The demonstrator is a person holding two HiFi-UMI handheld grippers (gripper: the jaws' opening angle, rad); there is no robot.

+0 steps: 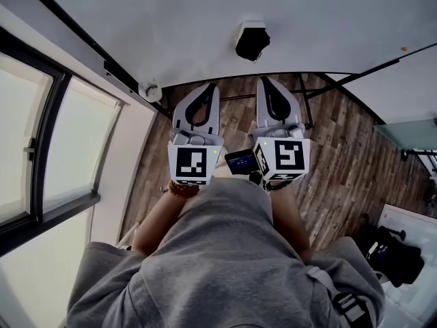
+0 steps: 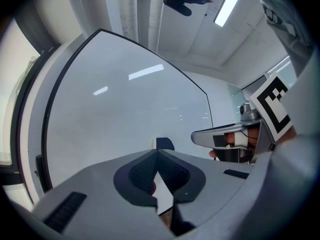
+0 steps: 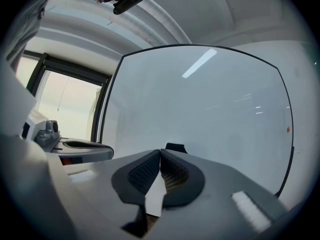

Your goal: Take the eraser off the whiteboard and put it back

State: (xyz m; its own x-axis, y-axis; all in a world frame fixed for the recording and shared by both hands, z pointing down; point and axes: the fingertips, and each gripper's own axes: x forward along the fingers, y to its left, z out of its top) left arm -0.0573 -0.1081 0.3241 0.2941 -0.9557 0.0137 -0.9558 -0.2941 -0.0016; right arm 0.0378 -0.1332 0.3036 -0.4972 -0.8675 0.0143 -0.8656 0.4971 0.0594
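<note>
**Dark eraser (image 1: pixel 252 42) on whiteboard (image 1: pixel 171 26); left gripper (image 1: pixel 212 87) and right gripper (image 1: pixel 263 80) closed, empty**

Confirmed in each gripper view: jaws pressed tip to tip, nothing between them. Found eraser stuck to the board face toward its lower edge, ahead of both pairs of tips and apart from them.

Hidden or cut off: seen in both gripper views only as a dark sliver past the closed tips, the rest masked by the jaws. Made out more fully from the head view, though without surface detail. Lost the board's lower edge behind the gripper bodies in both gripper views; traced as a black frame line in the head view.

Shown by the head view alone: wood floor (image 1: pixel 341 156), grey sweatshirt (image 1: pixel 225 265), beaded bracelet (image 1: pixel 183 189) at the left wrist, small screen (image 1: pixel 240 160) between the marker cubes (image 1: pixel 189 164). Shown directly by the left gripper view alone: ceiling strip light (image 2: pixel 229 4).

Writing: noted black-and-white square patterns on the cubes. Could not read print on the screen, too small.
</note>
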